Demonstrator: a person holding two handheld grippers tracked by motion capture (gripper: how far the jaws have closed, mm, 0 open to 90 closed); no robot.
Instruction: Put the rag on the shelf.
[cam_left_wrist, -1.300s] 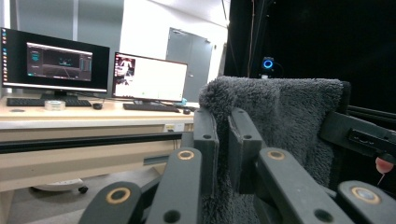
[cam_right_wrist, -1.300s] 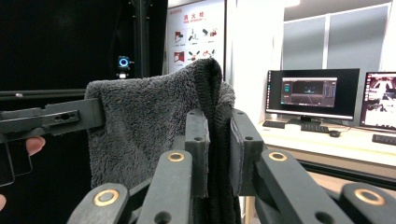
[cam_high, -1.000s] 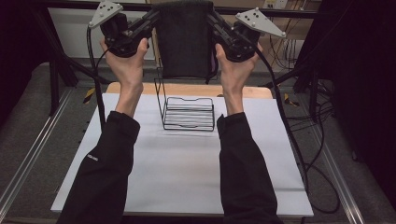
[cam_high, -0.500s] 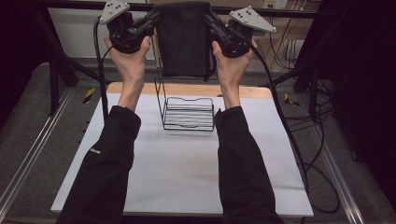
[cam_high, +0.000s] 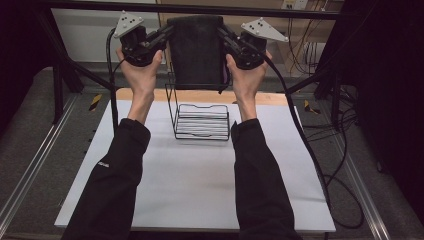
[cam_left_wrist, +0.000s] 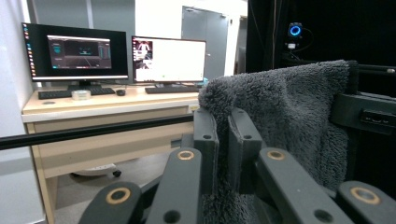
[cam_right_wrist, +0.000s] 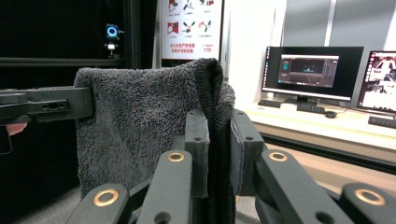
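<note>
Two claws are clamped on the dark grey towel (cam_high: 196, 50): your left claw (cam_high: 167, 34) pinches its upper left corner and your right claw (cam_high: 223, 36) its upper right corner, jaws closed down to the thickness of the cloth. You hold the towel stretched flat between them, hanging high above the wire rack (cam_high: 202, 121) on the white tabletop (cam_high: 190, 185).
</note>
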